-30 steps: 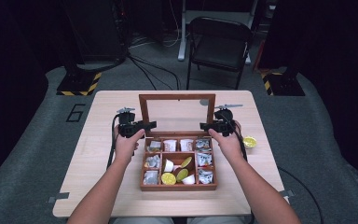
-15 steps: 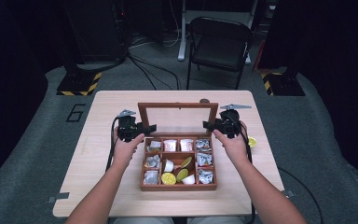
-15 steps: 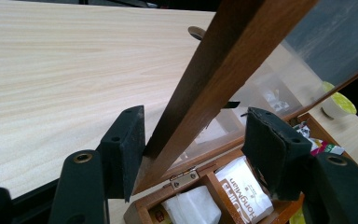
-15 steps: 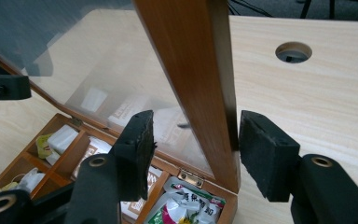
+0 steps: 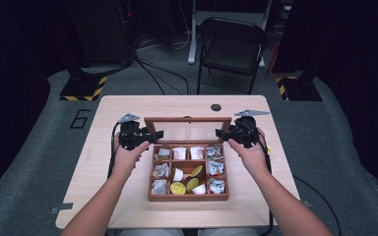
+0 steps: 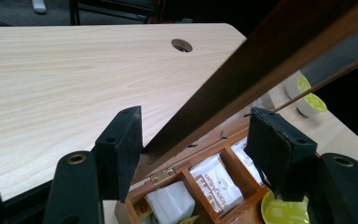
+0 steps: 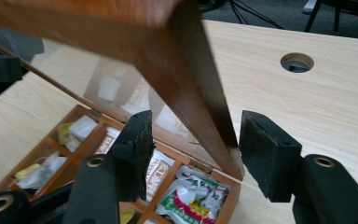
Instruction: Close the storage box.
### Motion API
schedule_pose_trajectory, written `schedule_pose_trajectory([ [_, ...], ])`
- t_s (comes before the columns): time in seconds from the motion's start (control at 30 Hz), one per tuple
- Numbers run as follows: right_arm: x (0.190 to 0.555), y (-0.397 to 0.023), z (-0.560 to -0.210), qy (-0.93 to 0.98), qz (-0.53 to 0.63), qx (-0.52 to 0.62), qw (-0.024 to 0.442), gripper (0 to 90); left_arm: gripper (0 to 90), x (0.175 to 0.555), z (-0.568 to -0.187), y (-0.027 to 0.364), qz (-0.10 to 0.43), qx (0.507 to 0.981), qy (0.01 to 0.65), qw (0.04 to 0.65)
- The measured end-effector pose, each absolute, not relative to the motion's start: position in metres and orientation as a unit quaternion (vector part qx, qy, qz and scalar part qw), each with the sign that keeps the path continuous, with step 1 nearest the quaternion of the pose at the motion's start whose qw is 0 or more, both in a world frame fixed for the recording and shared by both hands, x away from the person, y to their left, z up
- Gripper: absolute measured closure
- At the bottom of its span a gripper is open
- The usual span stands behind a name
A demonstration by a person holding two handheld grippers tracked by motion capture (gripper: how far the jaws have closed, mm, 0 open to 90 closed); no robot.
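A wooden compartment box [image 5: 187, 197] holds tea bags, sachets and yellow-lidded pods. Its glass-paned lid [image 5: 187, 120] stands half raised on the rear hinges and leans over the box. My left gripper [image 5: 156, 134] straddles the lid's left side rail [image 6: 242, 70]. Its jaws have just been opening, and one pad [image 6: 126, 144] still grazes the wood while the other stands off. My right gripper [image 5: 220, 132] straddles the right side rail [image 7: 186, 60]. There is a gap at each of its pads [image 7: 135, 149], so the grip is loose.
Small yellow-lidded cups [image 6: 307, 93] lie on the table just right of the box. A cable hole [image 5: 216, 107] sits in the tabletop [image 5: 128, 105] behind the lid. A folding chair [image 5: 231, 44] stands beyond the far edge. Both forearms flank the box.
The lid's top rail has come nearer the box in the high view, so the lid looks shorter. Both grippers have stayed at its side rails and shifted only slightly.
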State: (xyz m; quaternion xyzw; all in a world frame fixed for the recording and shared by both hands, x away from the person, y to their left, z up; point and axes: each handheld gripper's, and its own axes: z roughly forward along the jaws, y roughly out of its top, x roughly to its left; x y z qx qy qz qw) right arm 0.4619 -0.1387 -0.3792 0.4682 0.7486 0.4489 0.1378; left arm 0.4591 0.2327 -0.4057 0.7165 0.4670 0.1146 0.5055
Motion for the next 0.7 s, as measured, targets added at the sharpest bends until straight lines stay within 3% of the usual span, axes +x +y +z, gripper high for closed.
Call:
schedule_pose_trajectory([
  [0.7,0.428,-0.153,-0.369,0.746,0.472,0.450,0.131,44.7,37.0,0.428,-0.389,0.239,0.121,0.735,0.440,0.502],
])
